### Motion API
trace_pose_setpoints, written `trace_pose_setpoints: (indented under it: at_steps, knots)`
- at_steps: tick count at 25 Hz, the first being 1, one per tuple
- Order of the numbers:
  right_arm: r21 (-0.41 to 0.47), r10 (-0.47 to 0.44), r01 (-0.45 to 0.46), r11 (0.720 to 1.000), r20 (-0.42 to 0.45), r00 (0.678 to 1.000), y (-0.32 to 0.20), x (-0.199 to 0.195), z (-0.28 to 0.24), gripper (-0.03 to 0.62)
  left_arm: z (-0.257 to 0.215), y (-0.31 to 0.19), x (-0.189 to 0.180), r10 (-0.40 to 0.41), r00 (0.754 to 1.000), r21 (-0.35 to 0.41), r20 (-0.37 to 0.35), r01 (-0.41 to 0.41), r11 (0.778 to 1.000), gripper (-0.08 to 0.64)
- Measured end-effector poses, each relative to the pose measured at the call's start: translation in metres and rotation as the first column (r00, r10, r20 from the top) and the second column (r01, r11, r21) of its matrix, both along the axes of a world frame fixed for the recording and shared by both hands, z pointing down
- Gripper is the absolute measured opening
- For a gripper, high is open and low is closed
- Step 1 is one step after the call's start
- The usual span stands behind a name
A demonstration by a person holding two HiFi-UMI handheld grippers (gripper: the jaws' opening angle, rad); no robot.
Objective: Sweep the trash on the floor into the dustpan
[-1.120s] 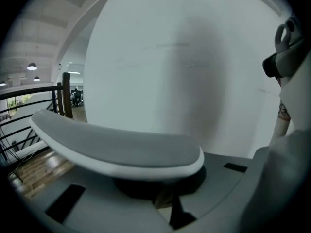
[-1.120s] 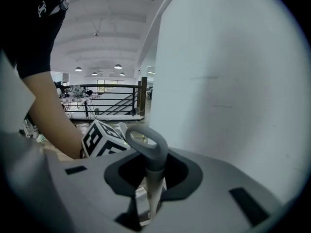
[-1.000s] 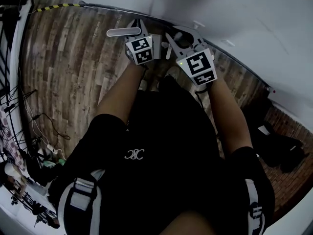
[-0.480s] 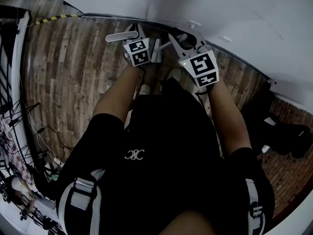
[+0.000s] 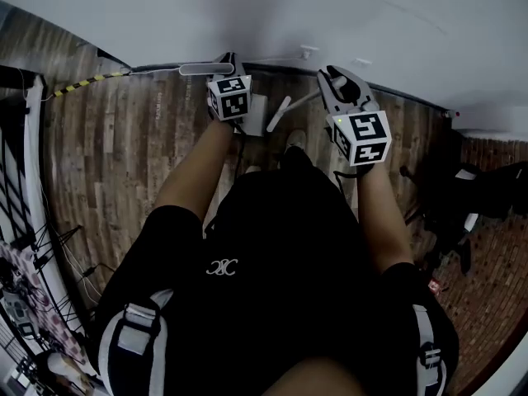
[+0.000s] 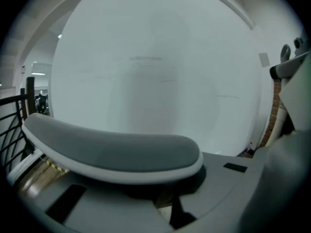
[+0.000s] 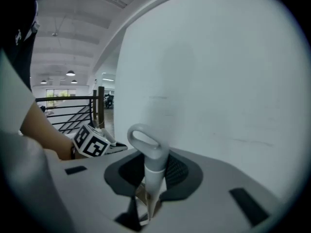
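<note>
In the head view my left gripper is shut on the dustpan handle, a flat grey bar with a white rim that sticks out to the left. The left gripper view shows that handle lying across the jaws of the left gripper. My right gripper is shut on the broom handle, a thin white shaft slanting down to the left. In the right gripper view its grey looped end rises from between the jaws of the right gripper. Both grippers are held near the white wall. No trash is visible.
The wooden plank floor meets a white wall just ahead. A yellow-and-black striped cable runs along the left. Black railings and cables stand at the far left, and a black bag lies at the right.
The view has swung up toward the wall. Both grippers have risen, and the right one has moved right, away from the left. Each has kept its hold on its handle.
</note>
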State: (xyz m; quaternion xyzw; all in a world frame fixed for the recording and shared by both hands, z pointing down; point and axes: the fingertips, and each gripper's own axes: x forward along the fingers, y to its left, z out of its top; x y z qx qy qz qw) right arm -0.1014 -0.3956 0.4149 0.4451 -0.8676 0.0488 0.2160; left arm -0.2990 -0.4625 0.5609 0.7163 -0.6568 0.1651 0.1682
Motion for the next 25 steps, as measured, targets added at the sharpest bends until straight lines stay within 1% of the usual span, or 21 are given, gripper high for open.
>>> trace_pose_setpoints:
  at_steps: [3,6,9,11,15,19,21,23,25]
  knots:
    - [0.028,0.138,-0.139,0.990,0.037,0.990,0.008,0.026,-0.018,0.078,-0.031,0.007,0.030,0.136,0.990,-0.003,0.036,-0.136,0.991,0.023]
    - [0.065,0.219,-0.221,0.973,0.032,0.975,0.020,0.043,-0.032,0.078,-0.063,0.018,0.058,0.238,0.969,-0.011,0.062,-0.238,0.971,0.023]
    - [0.090,0.285,-0.286,0.954,0.026,0.958,0.029,0.059,-0.037,0.078,-0.093,0.024,0.088,0.355,0.931,-0.006,0.086,-0.355,0.935,0.024]
    - [0.098,0.345,-0.347,0.933,0.032,0.938,0.034,0.074,-0.040,0.078,-0.110,0.030,0.106,0.414,0.905,0.010,0.096,-0.416,0.909,0.025]
    - [0.101,0.467,-0.470,0.877,0.056,0.882,0.047,0.110,-0.042,0.078,-0.138,0.042,0.135,0.478,0.873,0.069,0.098,-0.485,0.872,0.025]
    - [0.071,0.550,-0.558,0.827,0.105,0.828,0.065,0.150,-0.044,0.077,-0.166,0.051,0.173,0.534,0.839,0.134,0.106,-0.544,0.828,0.025]
    - [0.056,0.571,-0.579,0.813,0.118,0.813,0.073,0.167,-0.046,0.077,-0.179,0.056,0.194,0.567,0.816,0.149,0.110,-0.578,0.803,0.023]
    - [0.049,0.581,-0.590,0.806,0.129,0.804,0.081,0.180,-0.051,0.078,-0.187,0.063,0.215,0.602,0.791,0.151,0.109,-0.612,0.777,0.023]
    - [0.050,0.582,-0.593,0.804,0.142,0.801,0.089,0.191,-0.058,0.078,-0.193,0.068,0.233,0.626,0.773,0.148,0.105,-0.634,0.759,0.023]
